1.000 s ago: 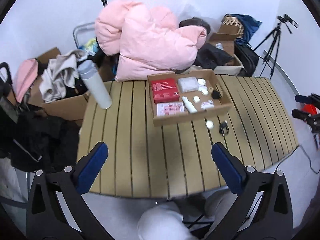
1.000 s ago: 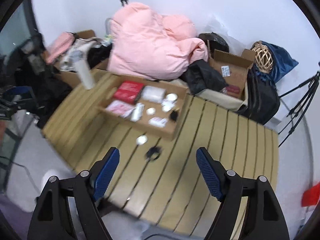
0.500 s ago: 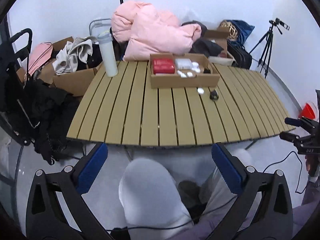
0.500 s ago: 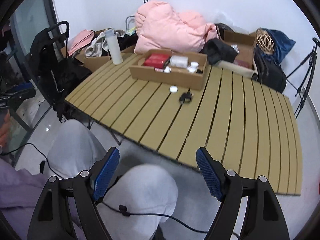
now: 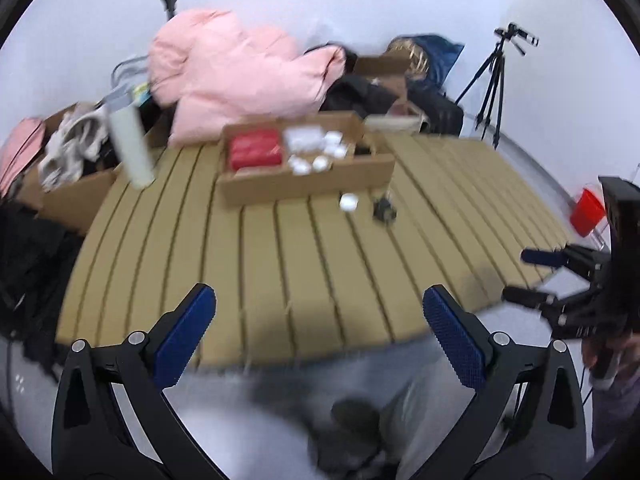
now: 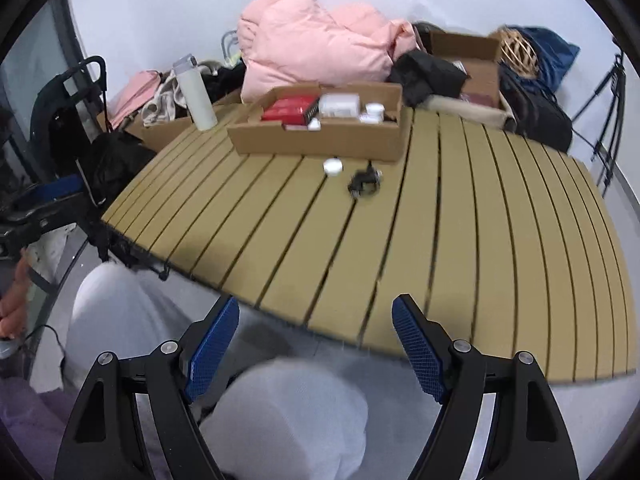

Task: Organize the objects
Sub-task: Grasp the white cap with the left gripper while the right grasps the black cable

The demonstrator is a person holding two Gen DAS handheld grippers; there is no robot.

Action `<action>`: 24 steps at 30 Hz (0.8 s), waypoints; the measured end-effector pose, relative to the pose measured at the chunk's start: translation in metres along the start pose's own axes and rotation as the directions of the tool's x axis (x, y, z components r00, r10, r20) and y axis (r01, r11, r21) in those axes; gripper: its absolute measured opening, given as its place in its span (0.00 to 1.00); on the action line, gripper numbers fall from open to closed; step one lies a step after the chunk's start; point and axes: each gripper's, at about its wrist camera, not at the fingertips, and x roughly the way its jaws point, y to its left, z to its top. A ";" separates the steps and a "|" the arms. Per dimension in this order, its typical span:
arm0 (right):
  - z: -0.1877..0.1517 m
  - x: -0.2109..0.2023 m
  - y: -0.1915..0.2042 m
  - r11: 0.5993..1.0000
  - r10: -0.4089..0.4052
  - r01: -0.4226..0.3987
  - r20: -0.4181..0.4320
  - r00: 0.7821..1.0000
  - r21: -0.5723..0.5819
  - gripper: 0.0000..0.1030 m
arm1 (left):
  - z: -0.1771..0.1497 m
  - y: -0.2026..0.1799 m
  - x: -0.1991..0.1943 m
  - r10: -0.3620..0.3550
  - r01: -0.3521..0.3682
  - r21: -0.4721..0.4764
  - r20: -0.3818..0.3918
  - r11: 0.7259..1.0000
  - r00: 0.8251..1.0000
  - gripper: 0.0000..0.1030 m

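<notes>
The things I have to sort sit toward the far side of the slatted table (image 6: 460,240). A shallow cardboard box (image 6: 320,142) holds a red flat pack (image 6: 289,109) at its left end, a white packet (image 6: 339,105) beside it and a few small white jars (image 6: 374,111) to the right; what else lies inside I cannot make out. Just in front of the box, loose on the slats, are a small white round jar (image 6: 332,166) and, to its right, a small black clip-like object (image 6: 363,182), the two near each other but apart. The left wrist view shows the same pair, the jar (image 5: 348,202) and the black object (image 5: 385,210), though that picture is blurred.

Both loose pieces lie well beyond my tools. My right gripper (image 6: 316,344) hangs at the near edge of the table over a knee in white trousers (image 6: 288,408), its blue-padded fingers spread wide with nothing between them. My left gripper (image 5: 320,324) is likewise spread wide and empty, over the near edge further left.

A tall white bottle (image 6: 196,96) stands upright at the far left corner of the table, left of the box. Behind the box a pink padded coat (image 6: 316,48) is heaped, with a black tripod (image 5: 494,84) off to the far right.
</notes>
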 end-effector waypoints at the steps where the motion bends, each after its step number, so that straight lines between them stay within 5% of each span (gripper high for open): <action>1: 0.007 0.007 -0.003 1.000 -0.011 0.011 0.009 1.000 0.001 0.80 | 0.007 -0.001 0.013 0.001 -0.001 0.003 0.003 1.000 1.000 1.00; 5: 0.037 0.063 -0.023 0.997 -0.080 0.081 -0.035 0.996 0.018 0.80 | 0.033 0.001 0.082 -0.044 0.043 -0.021 -0.044 0.999 0.998 1.00; 8: 0.060 0.105 -0.036 0.997 -0.059 0.059 -0.018 0.998 0.041 0.80 | 0.040 -0.002 0.131 -0.090 0.087 -0.033 -0.106 0.996 0.990 1.00; 15: 0.101 0.206 -0.055 0.991 -0.097 0.102 -0.067 0.993 0.086 0.72 | 0.047 -0.009 0.207 -0.073 0.079 0.023 -0.200 0.997 0.977 1.00; 18: 0.104 0.226 -0.060 0.991 -0.098 0.104 -0.071 0.993 0.086 0.49 | 0.047 -0.006 0.224 -0.076 0.081 0.014 -0.213 0.997 0.974 0.97; 24: 0.097 0.213 -0.079 0.986 -0.099 0.108 -0.071 0.993 0.131 0.47 | 0.059 -0.025 0.248 -0.132 0.138 0.030 -0.160 0.990 0.978 0.91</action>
